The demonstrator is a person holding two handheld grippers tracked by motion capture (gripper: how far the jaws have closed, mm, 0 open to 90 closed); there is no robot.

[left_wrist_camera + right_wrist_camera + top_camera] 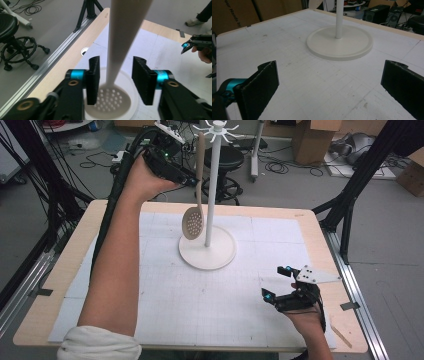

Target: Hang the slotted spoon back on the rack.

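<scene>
A beige slotted spoon (pixel 193 223) hangs head down beside the white stand's pole (pixel 210 185), its handle top up at the hooked crown (pixel 218 130). My left gripper (pixel 192 181) is raised at the handle's middle. In the left gripper view it (pixel 117 73) stands open, the spoon handle (pixel 122 35) between the jaws with a gap on each side. The stand's round base (pixel 207 252) rests on the mat. My right gripper (pixel 275 282) sits low at the front right, open and holding nothing (pixel 329 82), facing the base (pixel 339 45).
A white gridded mat (pixel 200 300) covers the wooden table (pixel 320 245). A thin wooden stick (pixel 342 335) lies at the front right edge. Behind the table are a black stool (pixel 230 162), cables, cardboard boxes (pixel 312 140) and black tripod legs (pixel 350 195).
</scene>
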